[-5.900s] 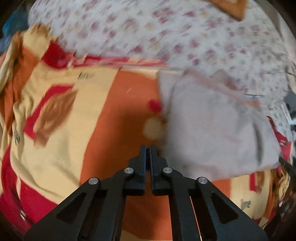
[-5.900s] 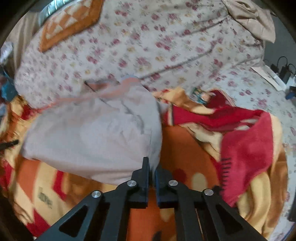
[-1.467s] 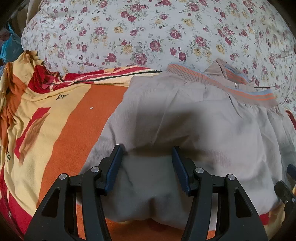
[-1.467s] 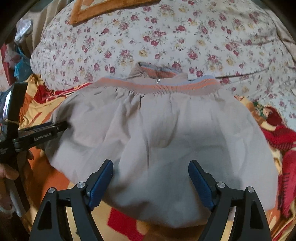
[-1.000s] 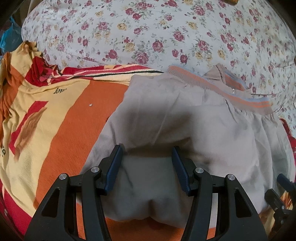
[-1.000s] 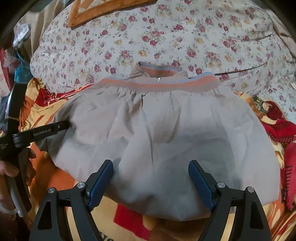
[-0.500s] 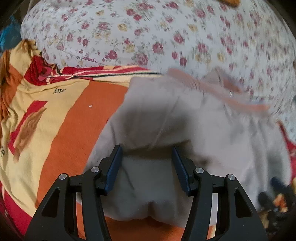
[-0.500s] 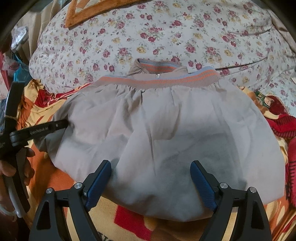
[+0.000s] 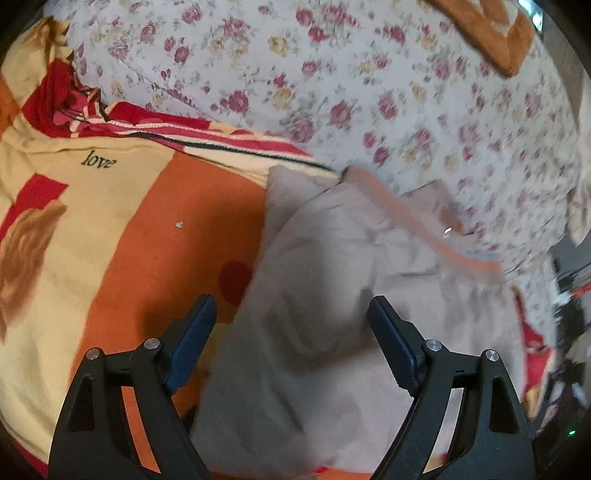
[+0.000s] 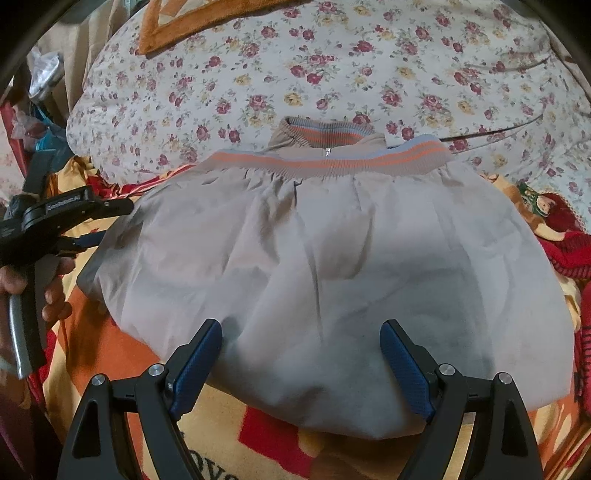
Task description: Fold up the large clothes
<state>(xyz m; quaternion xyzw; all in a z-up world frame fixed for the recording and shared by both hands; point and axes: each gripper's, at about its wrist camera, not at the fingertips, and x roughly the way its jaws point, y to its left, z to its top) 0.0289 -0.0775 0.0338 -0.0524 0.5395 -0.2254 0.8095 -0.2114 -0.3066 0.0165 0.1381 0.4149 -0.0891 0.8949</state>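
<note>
A beige jacket with orange and blue ribbed bands lies folded flat on an orange, yellow and red blanket. It also shows in the left wrist view, blurred. My right gripper is open and empty, just above the jacket's near edge. My left gripper is open and empty over the jacket's left edge. It also shows at the left of the right wrist view, held in a hand beside the jacket's left side.
A floral quilt covers the bed behind the jacket. An orange patterned cushion lies on it at the back. The blanket spreads to the left. A bunched red part of the blanket lies at the right.
My left gripper has opened wider and shifted left, so the jacket's left edge now lies between its fingers. The right gripper has barely moved.
</note>
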